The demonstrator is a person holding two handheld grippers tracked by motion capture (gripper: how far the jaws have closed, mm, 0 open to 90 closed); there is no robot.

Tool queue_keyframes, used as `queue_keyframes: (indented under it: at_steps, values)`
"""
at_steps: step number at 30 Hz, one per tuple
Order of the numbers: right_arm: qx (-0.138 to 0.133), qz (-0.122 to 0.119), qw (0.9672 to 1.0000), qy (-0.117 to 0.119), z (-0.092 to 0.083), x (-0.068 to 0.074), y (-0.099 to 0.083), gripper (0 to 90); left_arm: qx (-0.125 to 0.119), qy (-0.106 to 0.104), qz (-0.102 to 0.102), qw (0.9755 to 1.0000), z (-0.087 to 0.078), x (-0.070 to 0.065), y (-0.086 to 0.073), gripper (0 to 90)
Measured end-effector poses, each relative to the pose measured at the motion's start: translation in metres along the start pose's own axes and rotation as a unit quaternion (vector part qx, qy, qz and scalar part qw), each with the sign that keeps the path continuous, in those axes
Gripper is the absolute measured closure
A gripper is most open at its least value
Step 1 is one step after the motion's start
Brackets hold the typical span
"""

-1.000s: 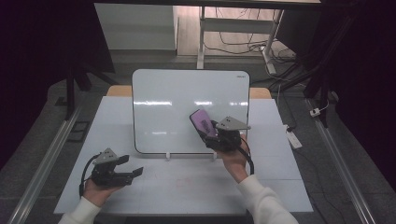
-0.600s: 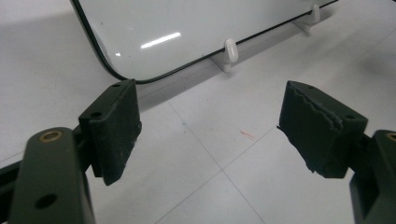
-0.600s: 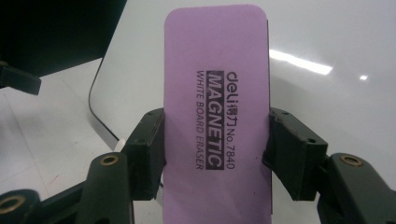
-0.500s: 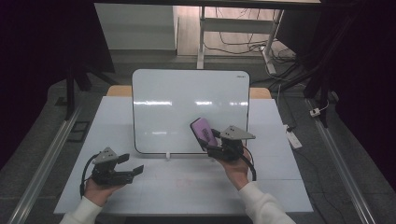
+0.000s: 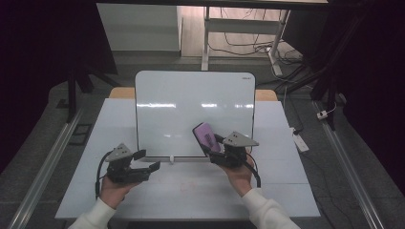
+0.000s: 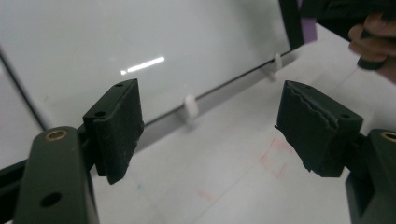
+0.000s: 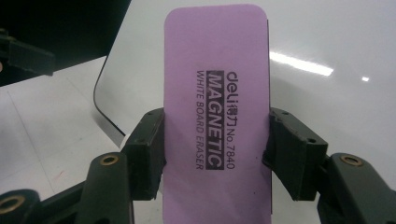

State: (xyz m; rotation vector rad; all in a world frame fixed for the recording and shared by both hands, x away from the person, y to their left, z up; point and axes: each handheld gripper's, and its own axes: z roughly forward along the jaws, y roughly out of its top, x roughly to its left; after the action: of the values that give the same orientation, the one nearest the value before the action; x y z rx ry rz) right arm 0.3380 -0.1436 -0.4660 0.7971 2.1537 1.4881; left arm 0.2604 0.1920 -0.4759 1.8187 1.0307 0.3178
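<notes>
My left gripper (image 5: 143, 161) idles lower left, jaws apart, empty | my right gripper (image 5: 217, 151) at centre clamps the purple eraser (image 5: 207, 136) upright by its long edges, presumably for wiping | whiteboard (image 5: 191, 105) behind, propped, looks clean.

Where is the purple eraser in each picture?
High view: the purple eraser is right of middle, held in the right tool.
Left gripper view: a purple strip at the top right edge, probably the eraser.
Right gripper view: middle, between the jaws.
Shared landmark: the whiteboard.
</notes>
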Motion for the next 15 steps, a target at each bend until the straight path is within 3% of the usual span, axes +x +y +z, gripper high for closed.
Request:
queue_keyframes:
  at_steps: [11,15]
  values:
    - [-0.002,-0.007,1.0,0.002,0.006,0.011,-0.003,40.8,-0.009,-0.014,0.023,0.9996,0.028,-0.02,0.027,23.9]
    - [-0.003,-0.013,0.9999,0.003,0.007,0.016,-0.004,40.8,-0.013,-0.025,0.021,0.9994,0.036,-0.023,0.035,24.4]
